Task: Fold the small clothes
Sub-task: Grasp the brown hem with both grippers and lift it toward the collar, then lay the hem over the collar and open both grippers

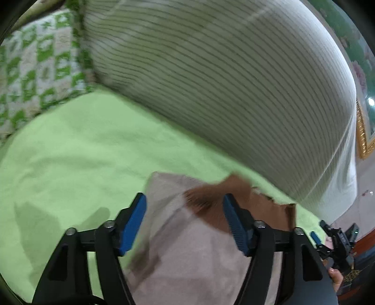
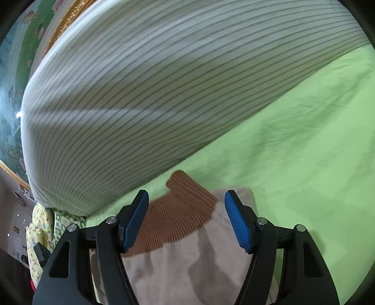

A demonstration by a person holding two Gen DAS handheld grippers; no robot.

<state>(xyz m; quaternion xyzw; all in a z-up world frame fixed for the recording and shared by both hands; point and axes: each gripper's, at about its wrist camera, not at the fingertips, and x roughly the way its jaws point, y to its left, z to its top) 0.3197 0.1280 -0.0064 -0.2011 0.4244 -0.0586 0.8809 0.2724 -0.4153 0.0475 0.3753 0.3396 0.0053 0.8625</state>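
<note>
A small beige garment (image 1: 187, 253) with a ribbed brown band (image 1: 211, 206) lies on the light green bedsheet (image 1: 70, 152). My left gripper (image 1: 185, 225) is open, its blue pads (image 1: 131, 227) standing either side of the garment's end, just above it. In the right wrist view the same beige garment (image 2: 187, 269) and its brown band (image 2: 178, 211) lie under my right gripper (image 2: 187, 218), which is open with its pads (image 2: 236, 223) apart over the band. The right gripper also shows at the right edge of the left wrist view (image 1: 328, 244).
A large white mattress with thin dark stripes (image 1: 222, 82) rises right behind the garment; it also shows in the right wrist view (image 2: 140, 93). A green-and-white patterned pillow (image 1: 39, 65) lies at the far left. A gold-framed picture (image 2: 65, 18) hangs behind.
</note>
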